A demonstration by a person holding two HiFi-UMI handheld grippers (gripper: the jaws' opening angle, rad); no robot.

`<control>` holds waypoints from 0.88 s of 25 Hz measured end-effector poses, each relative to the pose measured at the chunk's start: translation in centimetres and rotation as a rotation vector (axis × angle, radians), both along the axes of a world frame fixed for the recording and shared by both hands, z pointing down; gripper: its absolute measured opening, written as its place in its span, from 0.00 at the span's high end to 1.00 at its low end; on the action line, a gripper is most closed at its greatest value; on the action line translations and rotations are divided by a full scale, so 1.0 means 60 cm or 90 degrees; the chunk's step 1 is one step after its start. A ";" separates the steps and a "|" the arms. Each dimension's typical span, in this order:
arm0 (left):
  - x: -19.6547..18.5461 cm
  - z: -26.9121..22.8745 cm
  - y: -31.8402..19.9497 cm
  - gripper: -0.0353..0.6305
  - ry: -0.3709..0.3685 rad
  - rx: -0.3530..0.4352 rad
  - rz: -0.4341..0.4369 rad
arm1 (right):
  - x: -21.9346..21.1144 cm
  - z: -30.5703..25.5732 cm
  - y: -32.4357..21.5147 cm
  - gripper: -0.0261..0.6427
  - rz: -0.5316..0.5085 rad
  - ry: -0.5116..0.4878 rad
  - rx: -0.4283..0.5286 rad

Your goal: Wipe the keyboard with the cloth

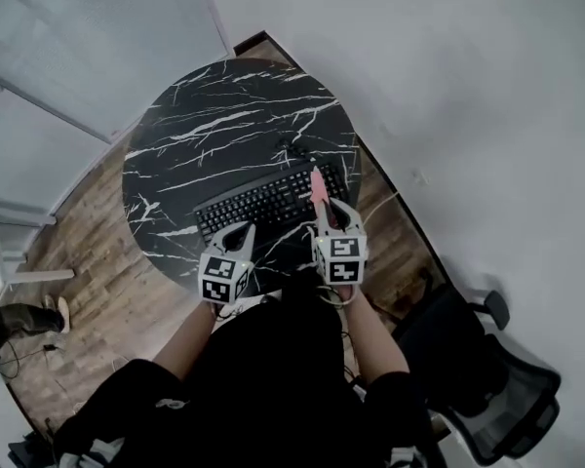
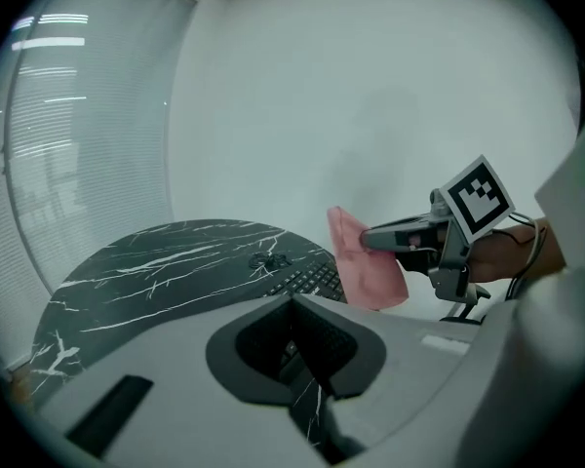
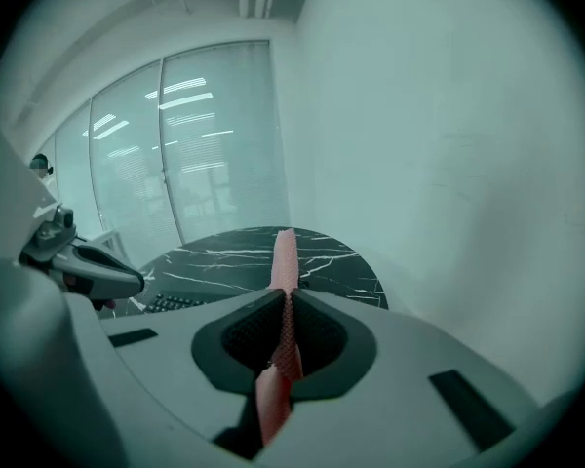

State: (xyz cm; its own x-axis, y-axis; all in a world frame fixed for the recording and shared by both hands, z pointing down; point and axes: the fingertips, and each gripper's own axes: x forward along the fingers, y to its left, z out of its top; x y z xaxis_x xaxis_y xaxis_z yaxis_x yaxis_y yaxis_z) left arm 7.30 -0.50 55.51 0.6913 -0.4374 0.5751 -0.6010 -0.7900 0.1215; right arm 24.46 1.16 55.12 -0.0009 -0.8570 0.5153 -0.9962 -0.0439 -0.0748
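1 keyboard (image 1: 263,206), black, lies on the round black marble surface (image 1: 224,125) toward the near edge. Key legends are too small to read.

1 cloth (image 1: 318,185), pink. It's pinched in the right gripper (image 1: 327,211), with the fingers closed tight on a fold of it. The free end sticks out ahead of the tips and is held up in the air over the keyboard's right end. Can't tell whether it touches the keys.

Left gripper (image 1: 237,232): fingers pressed together, nothing between them. It sits over the surface's near edge, by the keyboard's left half.

2 grippers, each with 1 marker cube (image 2: 478,195) showing black-and-white square codes. That's the only print visible.

1 small dark item (image 1: 291,149) on the surface beyond the keyboard; can't make out what it is.

1 black office chair (image 1: 507,398) on the wood floor to the person's right.
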 end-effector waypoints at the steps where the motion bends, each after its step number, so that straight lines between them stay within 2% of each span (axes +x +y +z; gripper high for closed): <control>1: -0.013 -0.011 0.005 0.95 0.010 0.009 -0.006 | -0.017 -0.015 0.005 0.94 0.004 -0.004 0.013; 11: -0.108 -0.162 0.063 0.95 0.121 0.131 -0.048 | -0.158 -0.184 0.075 0.94 0.006 0.014 0.172; 17: -0.121 -0.273 0.089 0.95 0.180 0.212 -0.083 | -0.167 -0.276 0.110 0.94 -0.001 0.038 0.236; 22: -0.111 -0.340 0.110 0.95 0.192 0.263 -0.116 | -0.165 -0.344 0.133 0.94 -0.052 0.037 0.289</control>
